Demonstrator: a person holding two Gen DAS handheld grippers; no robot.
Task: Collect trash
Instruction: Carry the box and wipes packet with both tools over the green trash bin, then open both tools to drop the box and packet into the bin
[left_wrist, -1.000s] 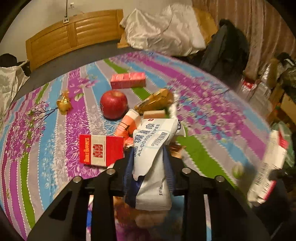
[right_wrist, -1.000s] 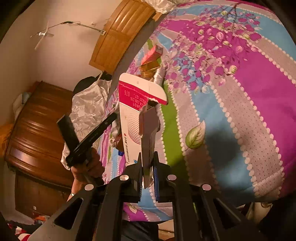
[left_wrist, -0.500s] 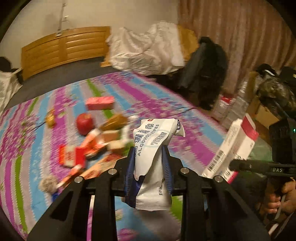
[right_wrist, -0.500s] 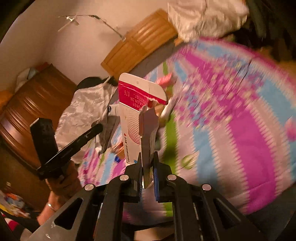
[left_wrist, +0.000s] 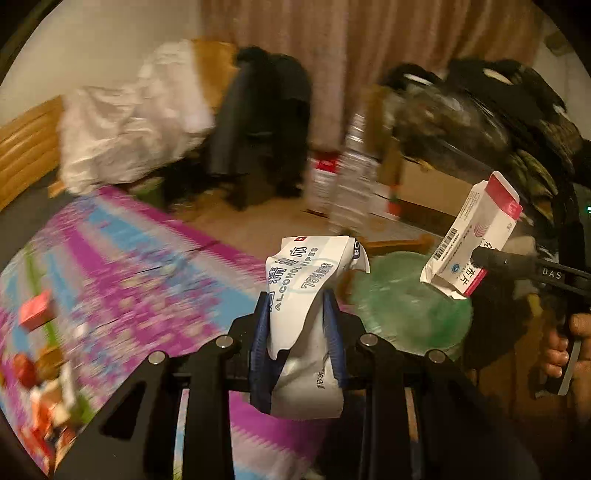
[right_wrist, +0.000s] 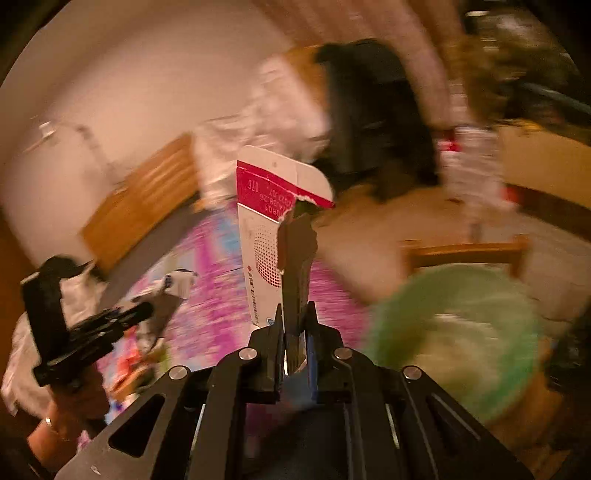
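Both tools (left_wrist: 298, 314) now nearer bin (left_wrist: 413, 314)

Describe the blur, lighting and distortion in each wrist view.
Left wrist view: warm dim light; the bedspread and room smear with motion blur, while the wipes packet in the left hand-held gripper stays sharp; fisheye edges go black. Right wrist view: heavier blur on the green bag; only the torn carton in the right hand-held gripper reads crisp.

The bin (left_wrist: 413, 306) stands on the floor just beside the bed (left_wrist: 122, 266), right of it, with boxes (left_wrist: 325, 173) and a coat (left_wrist: 258, 122) behind
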